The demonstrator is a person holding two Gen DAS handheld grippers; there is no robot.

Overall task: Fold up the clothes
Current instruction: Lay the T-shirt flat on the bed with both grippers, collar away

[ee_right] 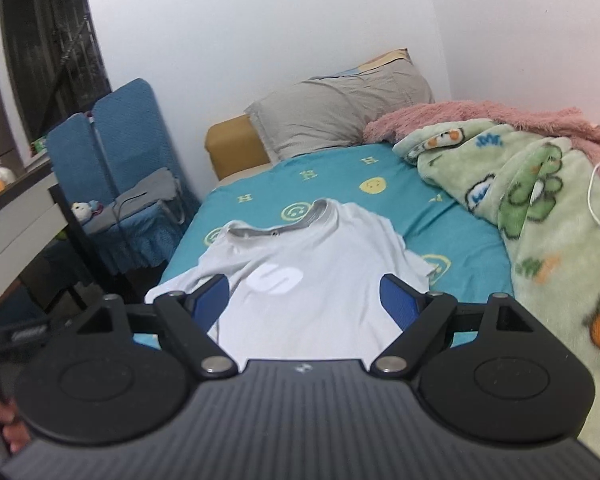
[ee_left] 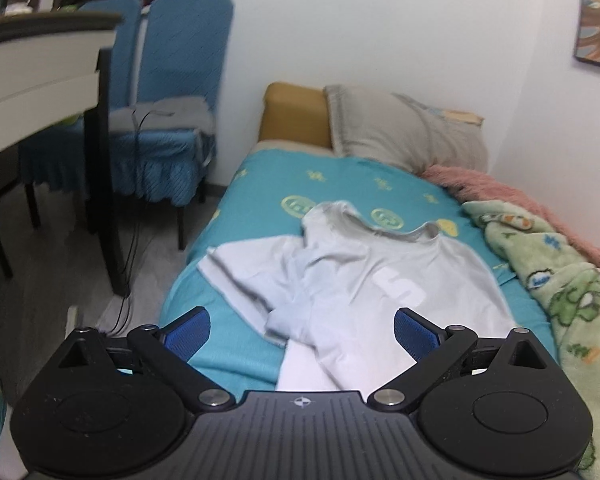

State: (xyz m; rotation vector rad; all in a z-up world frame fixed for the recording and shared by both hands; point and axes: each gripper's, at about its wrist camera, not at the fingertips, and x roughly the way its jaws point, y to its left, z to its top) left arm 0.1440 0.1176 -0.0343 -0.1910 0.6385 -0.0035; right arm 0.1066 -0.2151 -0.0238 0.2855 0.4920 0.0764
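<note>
Left and right wrist views, both aimed along the bed toward its head. My left gripper [ee_left: 302, 334] has its blue-padded fingers spread wide and grips nothing; my right gripper [ee_right: 304, 302] is spread just as wide and is likewise empty. The pale grey T-shirt [ee_left: 352, 284] lies front-up on the bed [ee_left: 260, 184], just ahead of and below both grippers, its hem toward the near edge and its ribbed grey collar [ee_right: 284, 226] toward the head. In the left view the shirt spans the gap between the fingers; one sleeve [ee_left: 244, 272] spreads flat toward the bed's left edge, with creases bunched where it joins the body. In the right view the white logo [ee_right: 274, 278] on the chest sits between the fingers, nearer the left one. Whether either gripper touches the cloth I cannot tell, though both appear to hang clear above it.

The sheet is smooth turquoise cotton printed with yellow smiley faces. A crumpled grey pillow [ee_right: 336, 116] leans at the head, against a tan padded headboard [ee_right: 234, 148]. Along the bed's right edge lies a fleecy green cartoon-print blanket [ee_right: 540, 216], with a shaggy pink throw [ee_right: 500, 116] behind it. Blue-covered chairs [ee_left: 172, 92] stand on the floor off the left edge.
</note>
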